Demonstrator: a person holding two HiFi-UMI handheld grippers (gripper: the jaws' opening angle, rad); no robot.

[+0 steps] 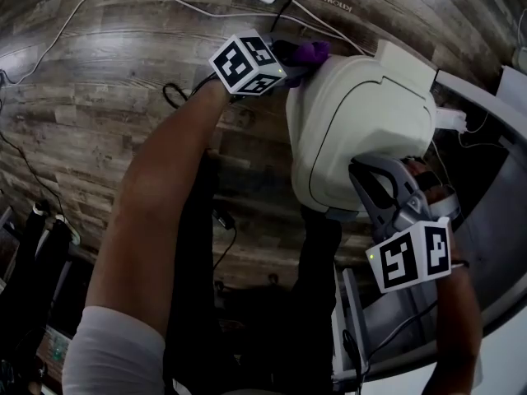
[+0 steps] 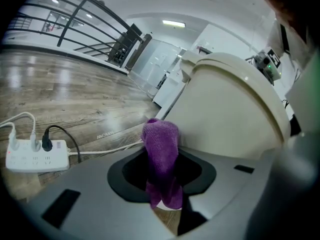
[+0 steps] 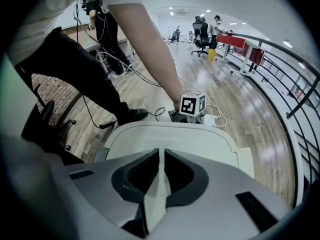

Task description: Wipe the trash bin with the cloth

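Over the dark wood-plank floor [image 1: 99, 97], your left gripper [image 2: 162, 171] is clamped on the purple terry cloth [image 2: 161, 149], which rests against the cream plastic trash bin [image 1: 354, 130] just ahead of its jaws, while your right gripper [image 3: 161, 156] pinches the bin's thin lid edge.

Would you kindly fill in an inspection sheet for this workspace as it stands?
Surface: wood-plank floor; no table in view.
Job's things: white trash bin; purple cloth close to its side, contact unclear.
Clutter: nothing seen.
Grippers: left gripper shut on the cloth; right gripper shut on a thin edge of the trash bin.
Cables: white power strip on the floor with a black plug in it; white cable trailing across the floor.
Surroundings: railing, office chairs, people far off.
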